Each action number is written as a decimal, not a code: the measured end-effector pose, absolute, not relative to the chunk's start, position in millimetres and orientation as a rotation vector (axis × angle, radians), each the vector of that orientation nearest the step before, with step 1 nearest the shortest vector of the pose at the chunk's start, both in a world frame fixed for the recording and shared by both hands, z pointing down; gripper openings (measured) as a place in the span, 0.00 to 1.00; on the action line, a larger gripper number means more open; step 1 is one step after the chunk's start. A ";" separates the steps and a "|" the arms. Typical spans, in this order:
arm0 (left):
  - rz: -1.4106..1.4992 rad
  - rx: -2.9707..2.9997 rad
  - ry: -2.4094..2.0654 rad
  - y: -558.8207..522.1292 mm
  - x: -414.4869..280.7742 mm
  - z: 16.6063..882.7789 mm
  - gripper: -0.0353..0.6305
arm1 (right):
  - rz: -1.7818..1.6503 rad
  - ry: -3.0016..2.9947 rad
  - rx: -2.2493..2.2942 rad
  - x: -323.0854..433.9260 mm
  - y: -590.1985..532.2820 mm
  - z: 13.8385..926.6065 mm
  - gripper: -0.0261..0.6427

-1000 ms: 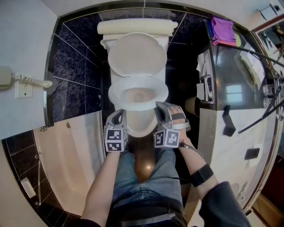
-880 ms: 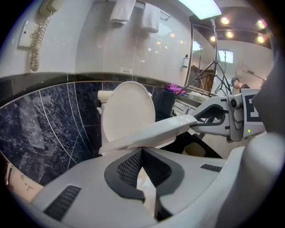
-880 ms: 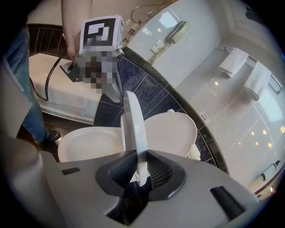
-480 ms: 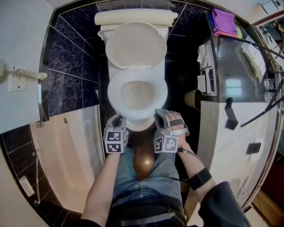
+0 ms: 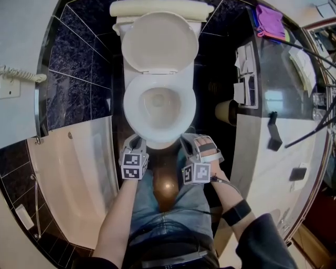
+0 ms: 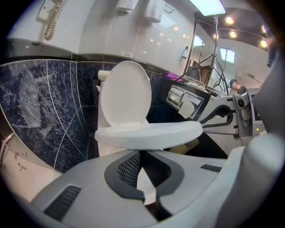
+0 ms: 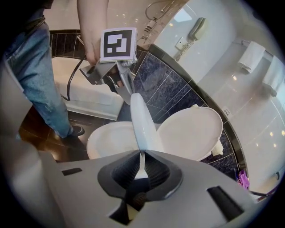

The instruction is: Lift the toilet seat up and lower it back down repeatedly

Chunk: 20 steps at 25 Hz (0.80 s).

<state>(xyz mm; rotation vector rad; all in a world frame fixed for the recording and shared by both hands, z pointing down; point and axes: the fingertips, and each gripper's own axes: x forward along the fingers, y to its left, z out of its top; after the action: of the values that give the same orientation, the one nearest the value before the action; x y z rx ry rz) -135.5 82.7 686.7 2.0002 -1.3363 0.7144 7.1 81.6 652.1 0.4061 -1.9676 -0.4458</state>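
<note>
Toilet [image 5: 157,141] beside bathtub [image 5: 79,173] — lid [image 5: 160,42] upright against the tank [image 5: 157,8]. Seat [image 5: 131,105] about level, low over the bowl. Right gripper [image 5: 188,140] pinches the seat's front rim, its jaws having just been closing on it. Left gripper [image 5: 136,140] sits at the front rim too — jaws pressed together, tips just under the seat.

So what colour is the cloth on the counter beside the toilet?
The cloth is purple; the head view shows it best.
</note>
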 end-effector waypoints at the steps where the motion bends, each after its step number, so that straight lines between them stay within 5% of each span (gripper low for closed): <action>1: 0.713 1.993 -1.328 84.9 -134.7 689.4 0.05 | -0.448 -1.970 0.406 8.0 85.0 653.0 0.07; 20: 0.929 2.023 -1.165 166.4 -121.6 814.1 0.05 | -0.179 -1.997 0.648 21.0 74.8 742.6 0.06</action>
<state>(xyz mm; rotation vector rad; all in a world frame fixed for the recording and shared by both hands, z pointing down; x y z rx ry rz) -121.6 166.4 814.1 2.0227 -1.1652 0.9291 21.0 74.8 742.6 0.6483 -1.9965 -0.1794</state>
